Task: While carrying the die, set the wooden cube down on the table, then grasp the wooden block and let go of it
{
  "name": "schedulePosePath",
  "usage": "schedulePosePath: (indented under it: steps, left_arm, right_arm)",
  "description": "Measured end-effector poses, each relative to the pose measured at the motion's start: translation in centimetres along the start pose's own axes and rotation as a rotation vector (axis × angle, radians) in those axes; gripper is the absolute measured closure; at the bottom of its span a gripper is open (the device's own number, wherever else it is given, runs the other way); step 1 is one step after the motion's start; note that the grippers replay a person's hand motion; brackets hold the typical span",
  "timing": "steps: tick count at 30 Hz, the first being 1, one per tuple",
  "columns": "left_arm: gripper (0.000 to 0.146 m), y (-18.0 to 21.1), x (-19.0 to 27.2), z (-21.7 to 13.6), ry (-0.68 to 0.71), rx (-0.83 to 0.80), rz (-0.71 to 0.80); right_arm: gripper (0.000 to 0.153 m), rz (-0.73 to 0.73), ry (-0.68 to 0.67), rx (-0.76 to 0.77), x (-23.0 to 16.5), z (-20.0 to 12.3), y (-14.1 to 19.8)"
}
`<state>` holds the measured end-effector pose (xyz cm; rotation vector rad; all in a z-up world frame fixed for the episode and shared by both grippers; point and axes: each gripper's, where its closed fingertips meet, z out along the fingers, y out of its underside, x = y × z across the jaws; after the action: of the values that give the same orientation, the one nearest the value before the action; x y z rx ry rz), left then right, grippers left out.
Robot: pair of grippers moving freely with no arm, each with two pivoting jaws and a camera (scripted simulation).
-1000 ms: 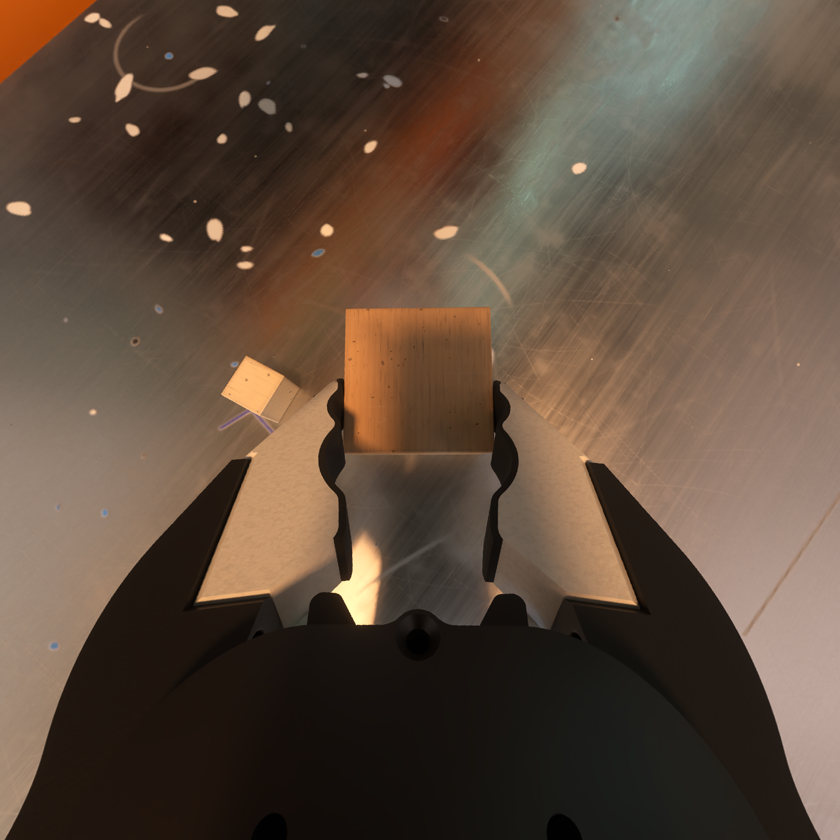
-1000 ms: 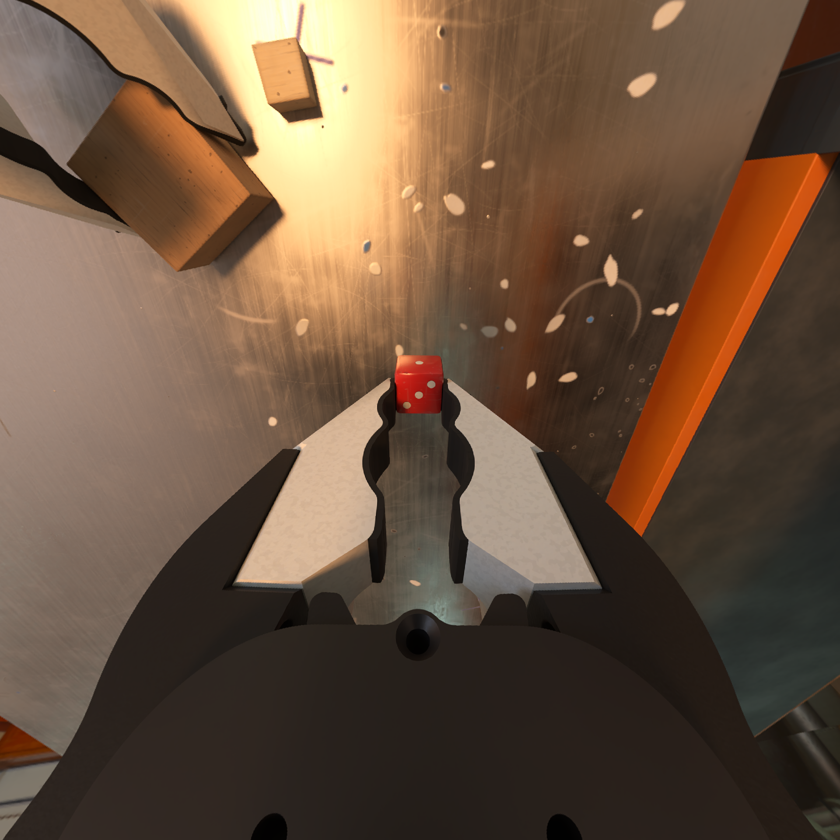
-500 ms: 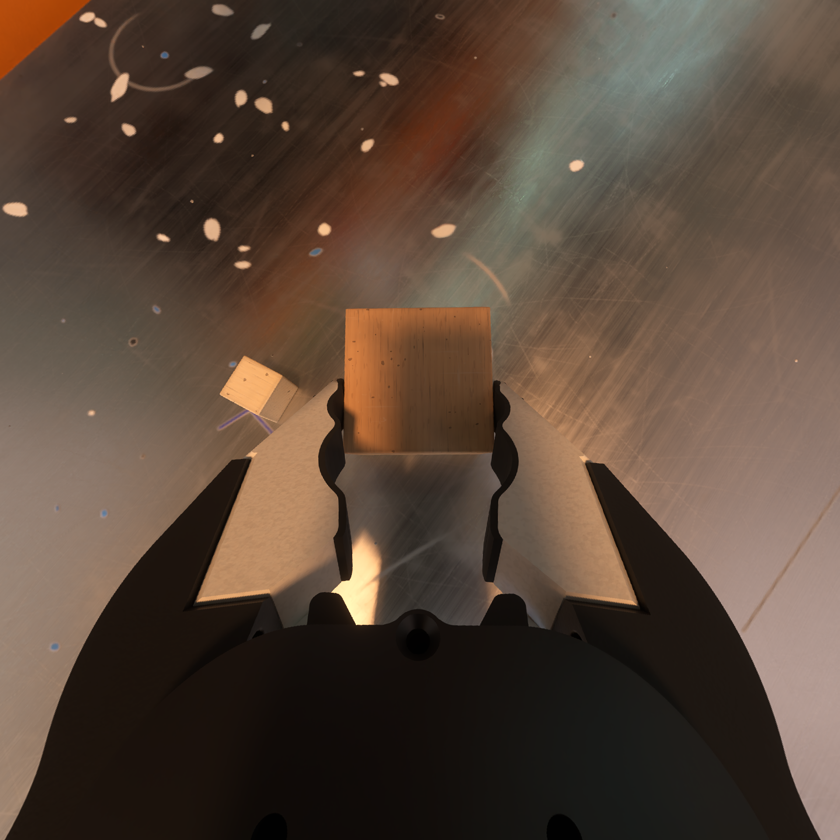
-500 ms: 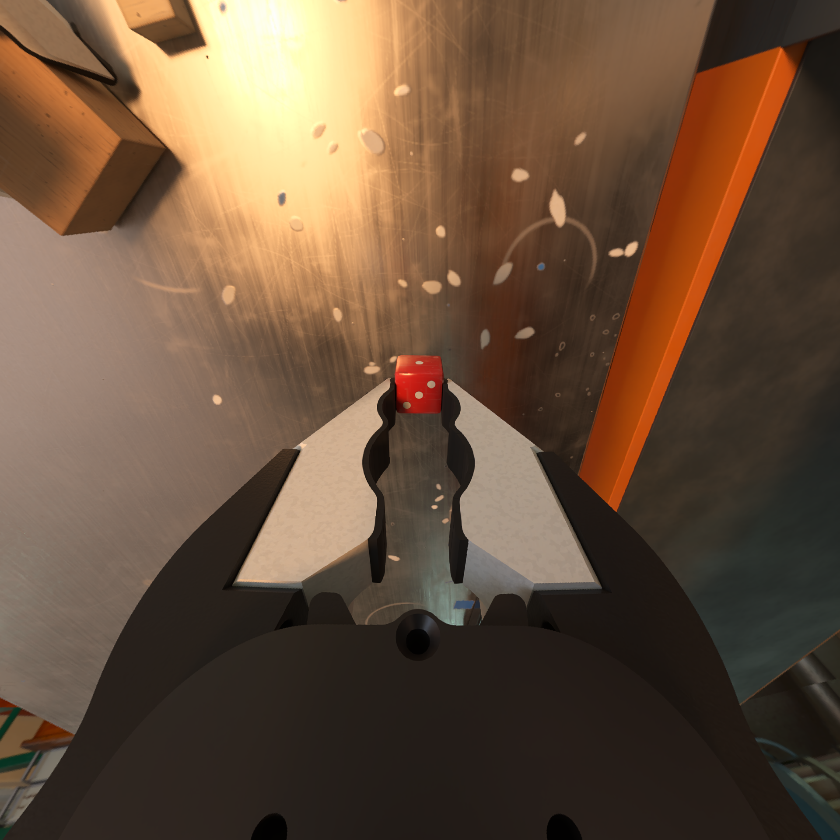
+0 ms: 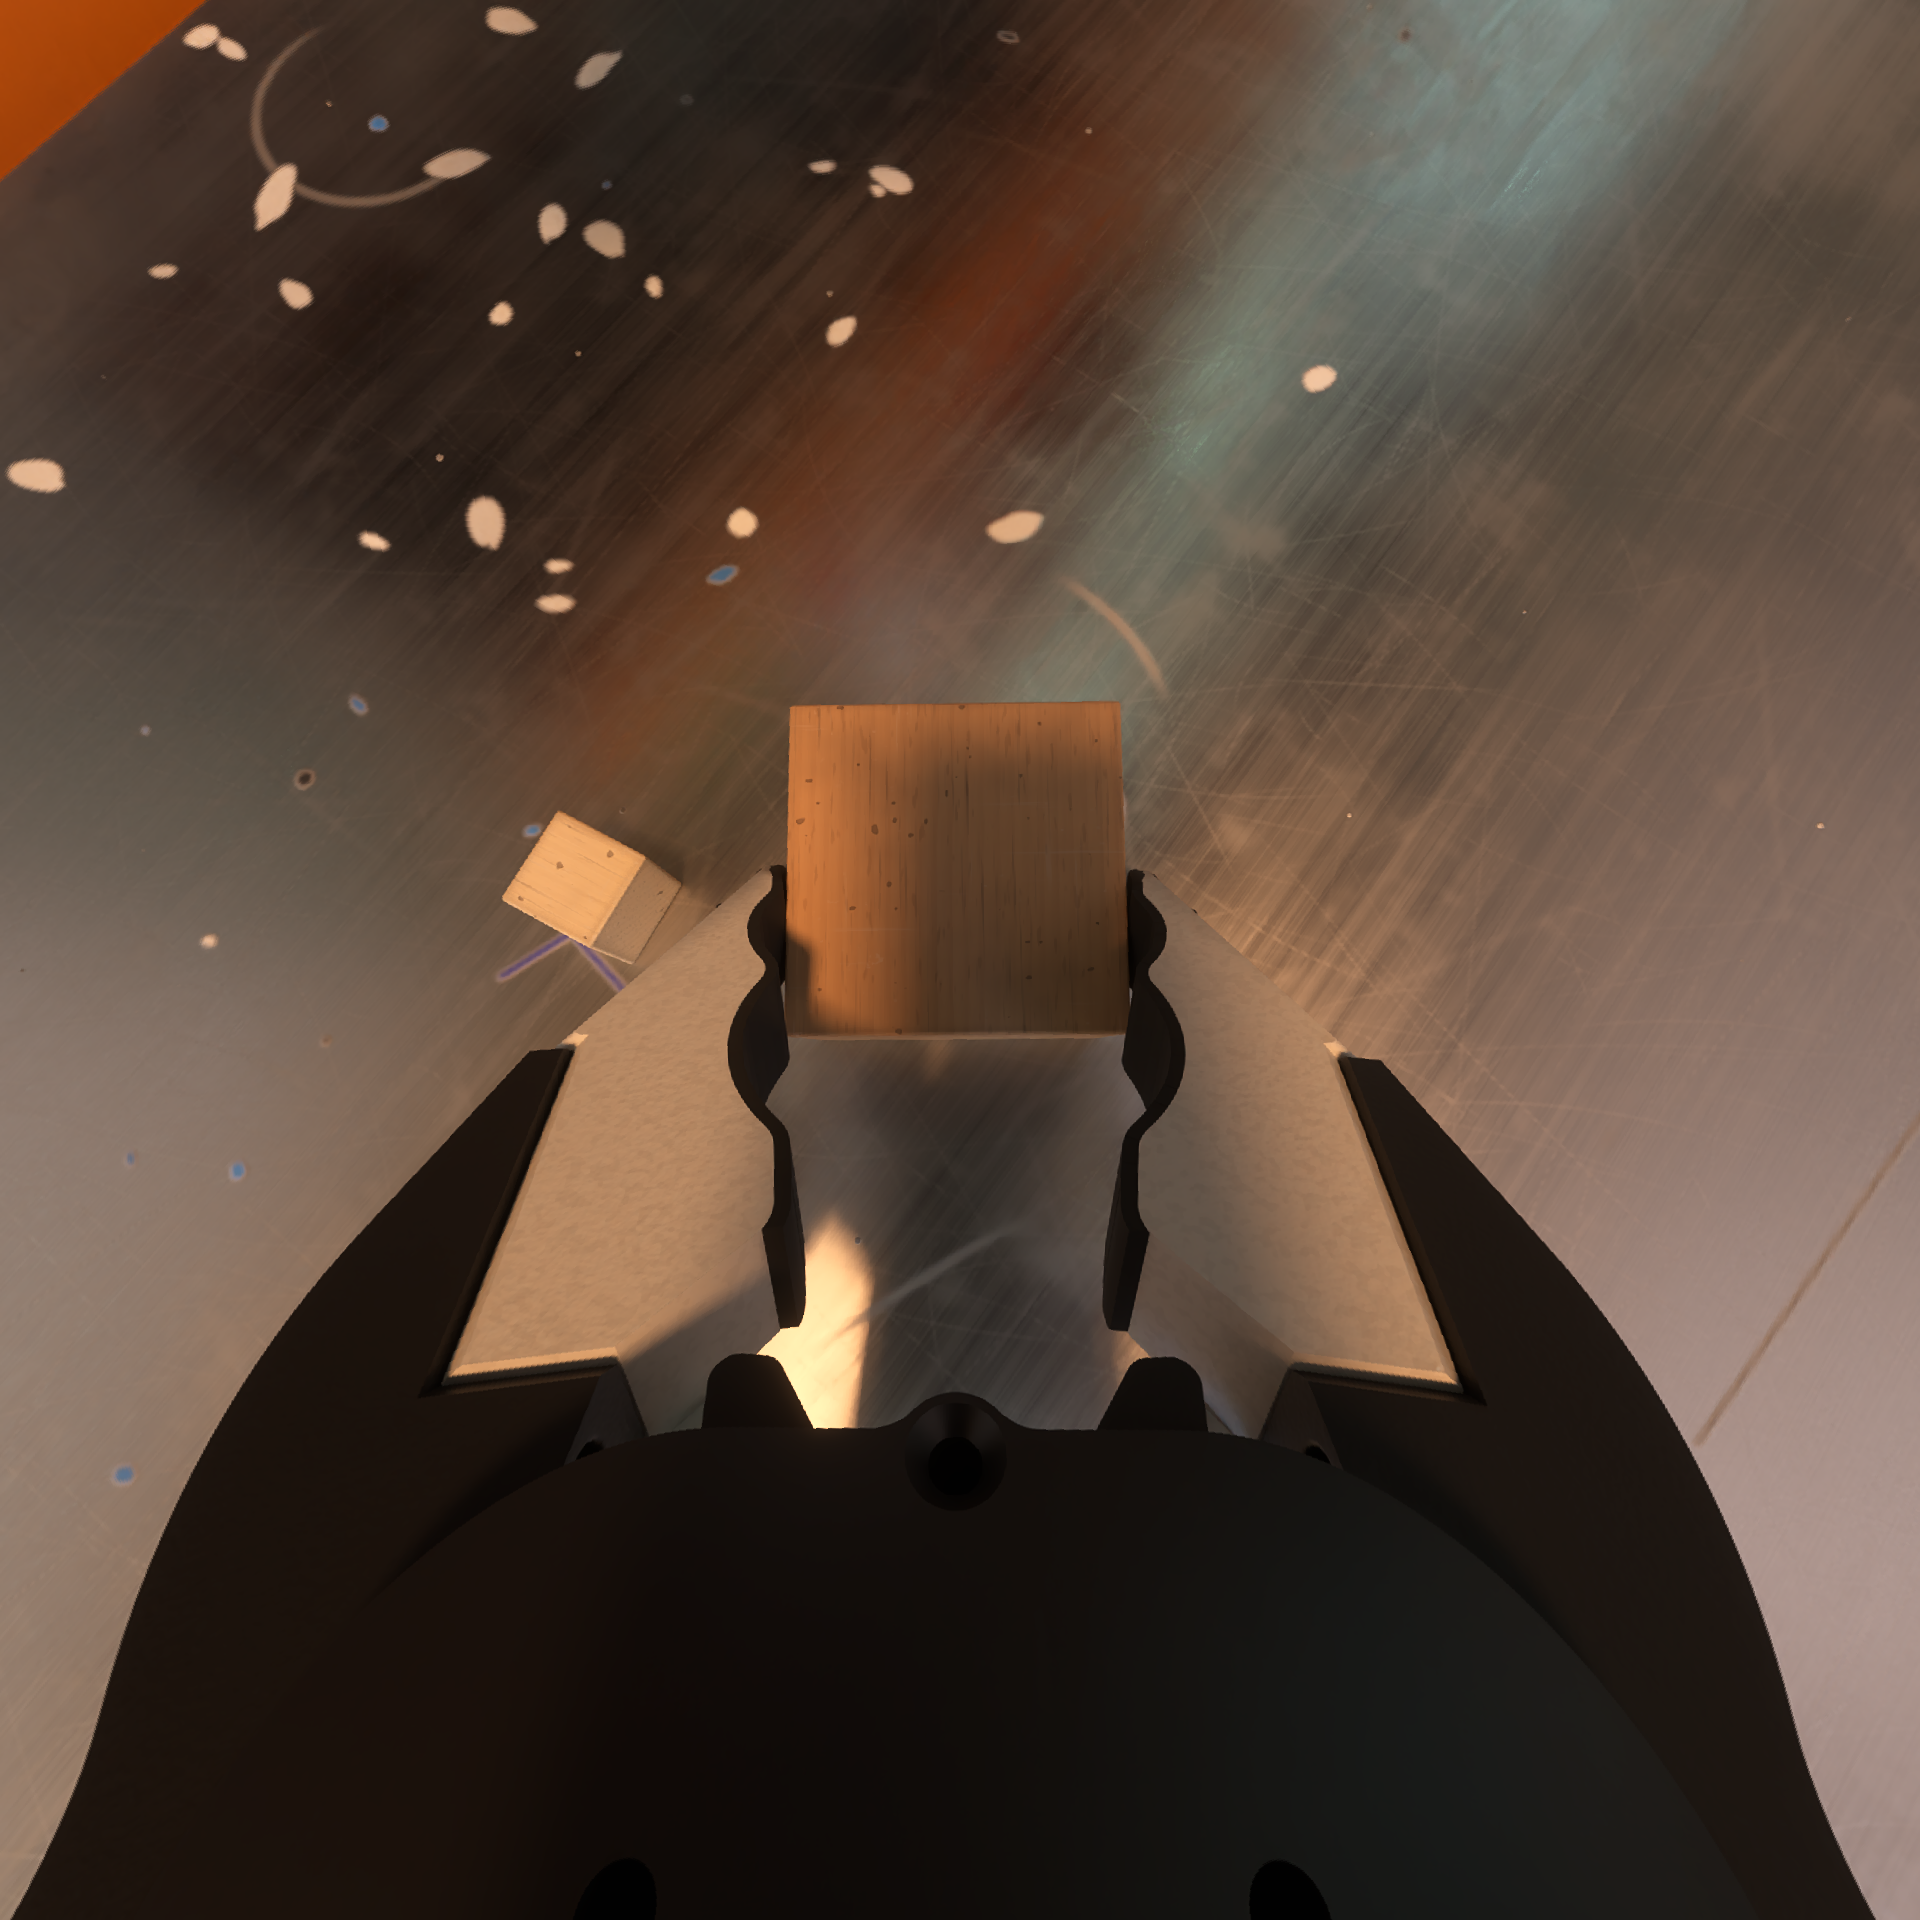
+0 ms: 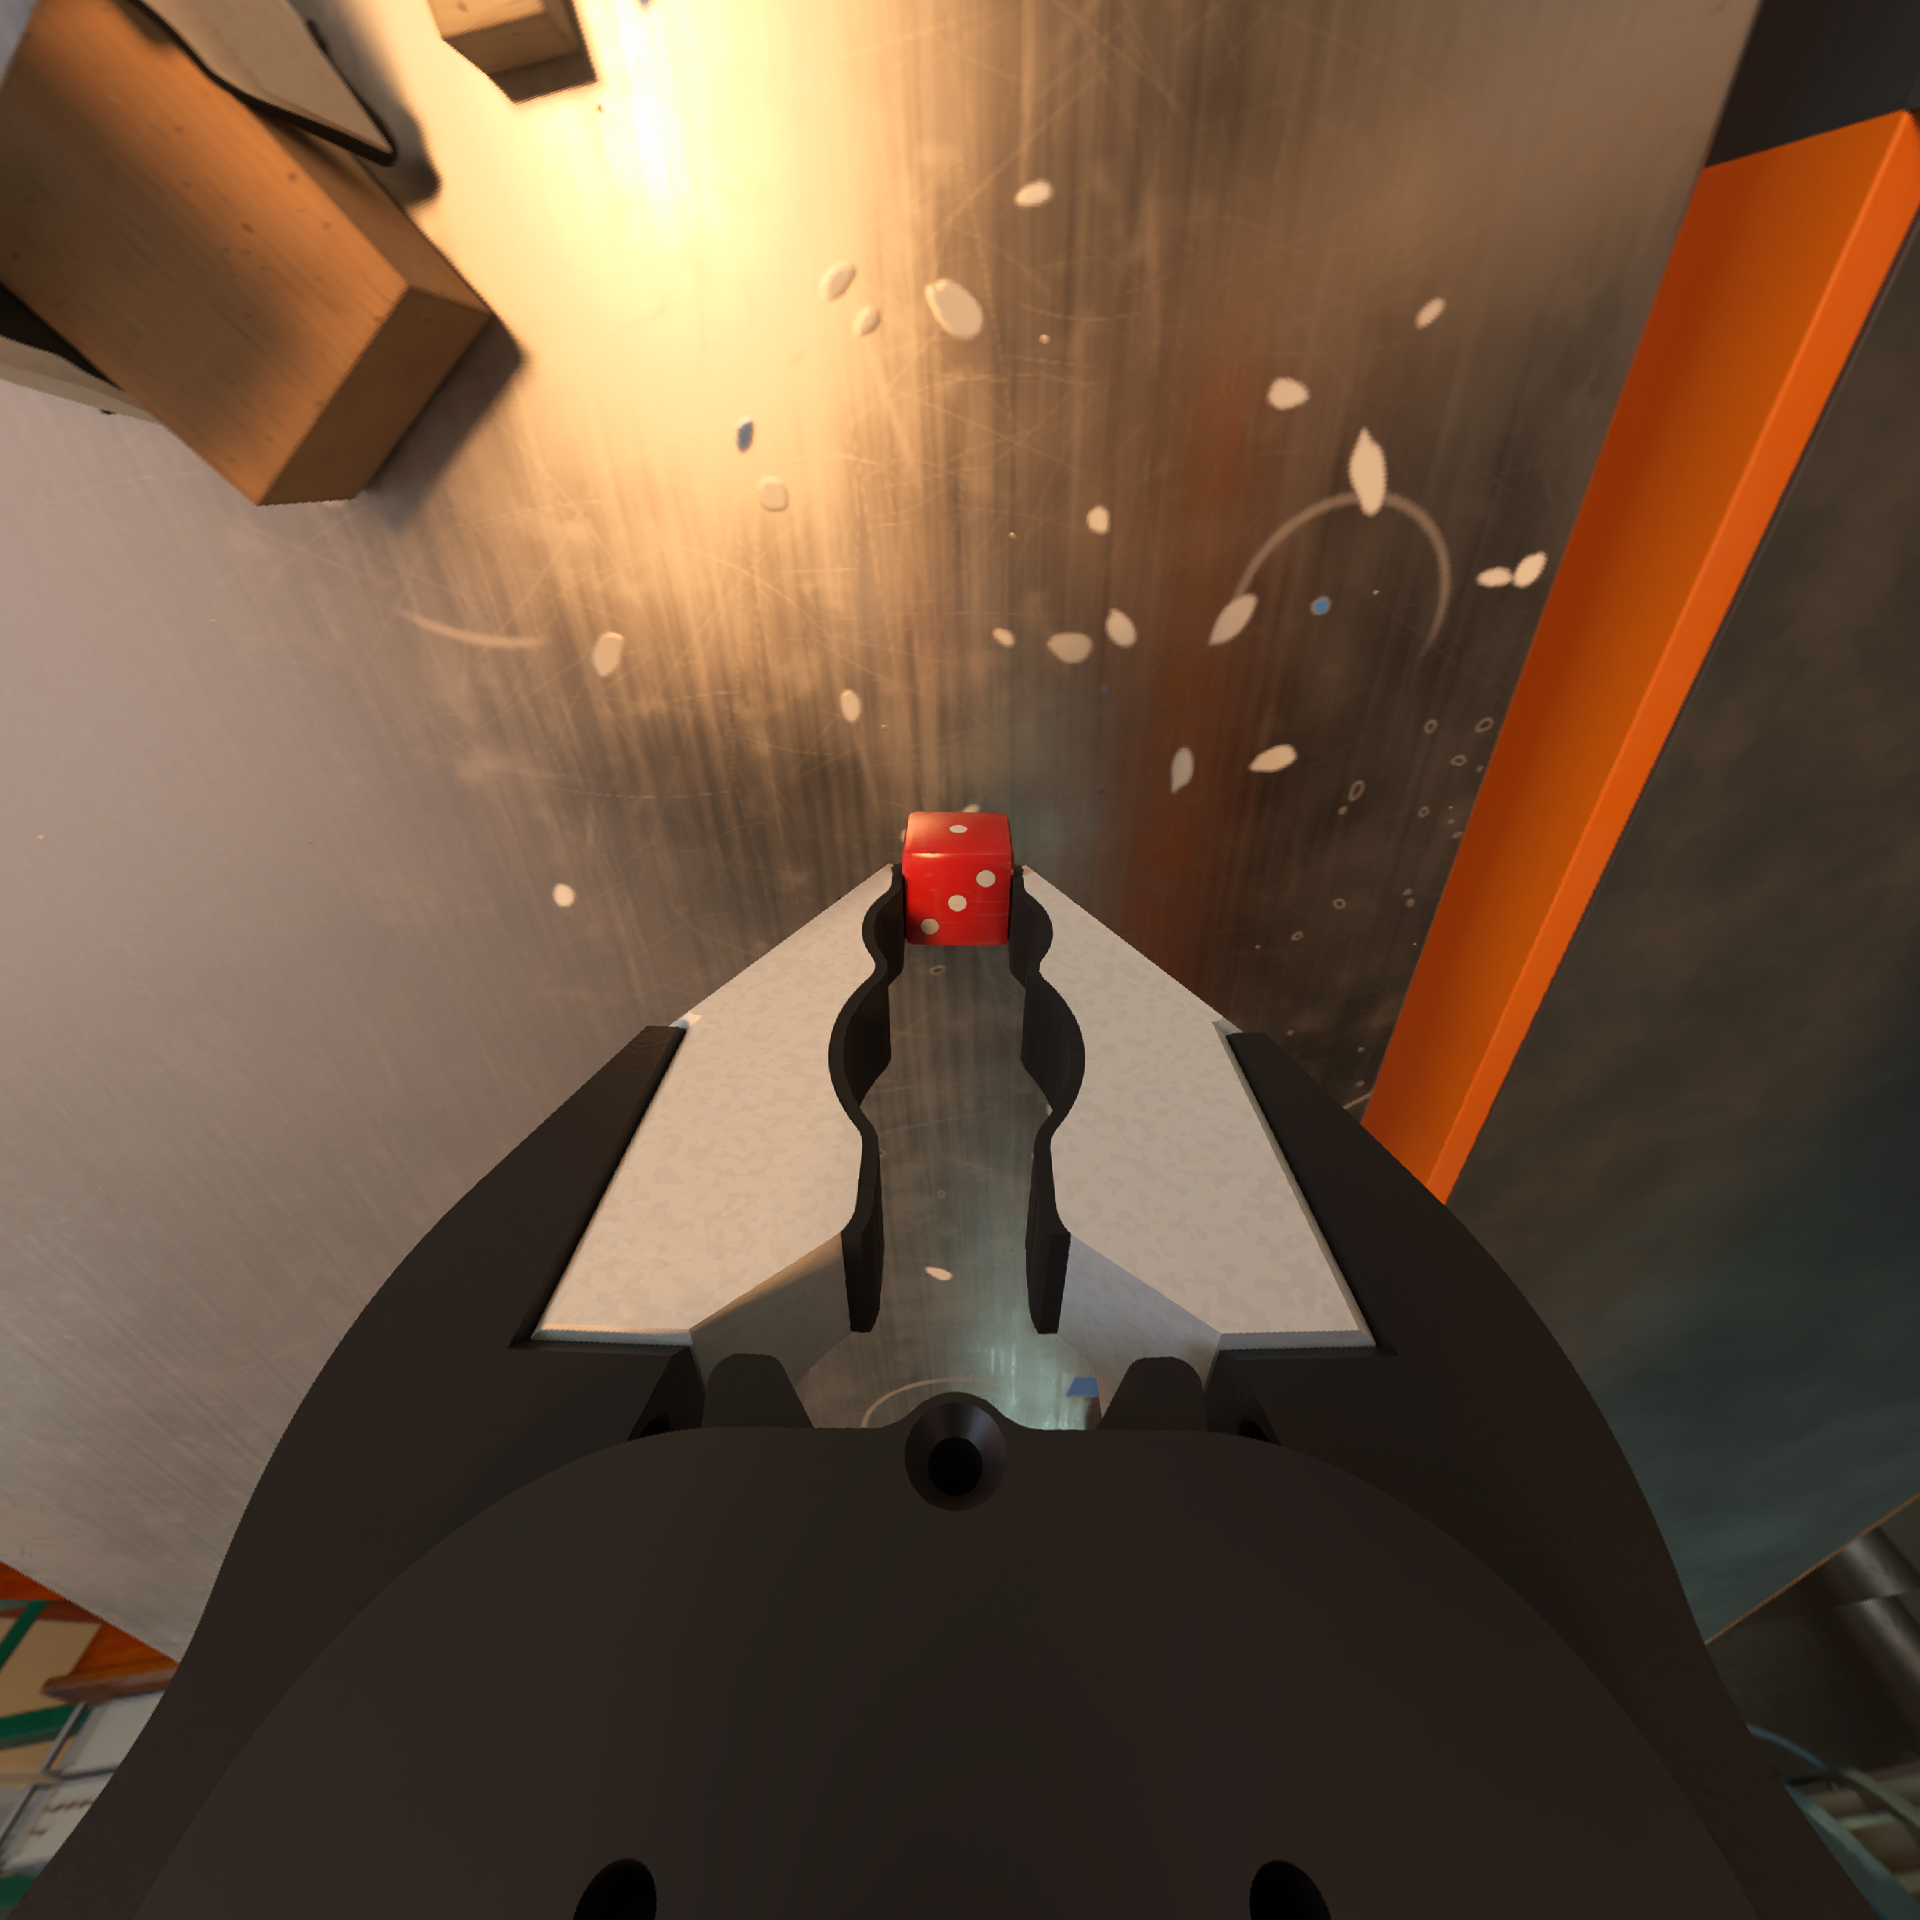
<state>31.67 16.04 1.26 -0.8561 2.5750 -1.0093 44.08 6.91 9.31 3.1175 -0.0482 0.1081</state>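
My left gripper (image 5: 956, 883) is shut on the wooden block (image 5: 956, 873), a tan square-faced piece held by its two sides between my fingertips, low over the scratched metal table (image 5: 1507, 727). The small pale wooden cube (image 5: 592, 886) sits on the table just left of my left finger, apart from it. My right gripper (image 6: 956, 883) is shut on the red die (image 6: 956, 878) with white pips, held at the fingertips above the table (image 6: 312, 935). In the right wrist view the block (image 6: 208, 260) and the cube (image 6: 509, 36) show at the upper left, partly cut off.
An orange beam (image 6: 1662, 623) runs along the table's edge at the right of the right wrist view, with dark ground beyond it. An orange corner (image 5: 62, 62) shows at the upper left of the left wrist view. Pale flecks and ring marks dot the table.
My right gripper has shifted with the die still held; the block and cube slid to the upper left corner of its view. The left wrist view has barely changed.
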Motion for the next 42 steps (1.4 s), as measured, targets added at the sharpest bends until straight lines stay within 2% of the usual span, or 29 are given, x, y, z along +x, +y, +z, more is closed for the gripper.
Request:
schedulePosePath:
  steps: [18,22,28,42]
  left_arm:
    - [0.082,0.0,0.0,0.0,-0.001,0.0,-0.001]
    - [0.082,0.0,0.0,0.0,-0.001,-0.002,0.0]
    - [0.082,0.0,0.0,0.0,-0.001,-0.003,-0.001]
    - [0.082,0.0,0.1,0.0,0.003,-0.003,0.003]
  right_arm:
    - [0.134,-0.054,-0.021,0.029,-7.9,-0.4,-0.7]
    - [0.134,-0.055,-0.004,0.048,-8.1,-0.8,-0.8]
    - [0.134,-0.016,0.013,0.042,-7.4,-2.4,0.9]
    - [0.134,-0.012,-0.025,0.028,-7.6,-0.4,1.1]
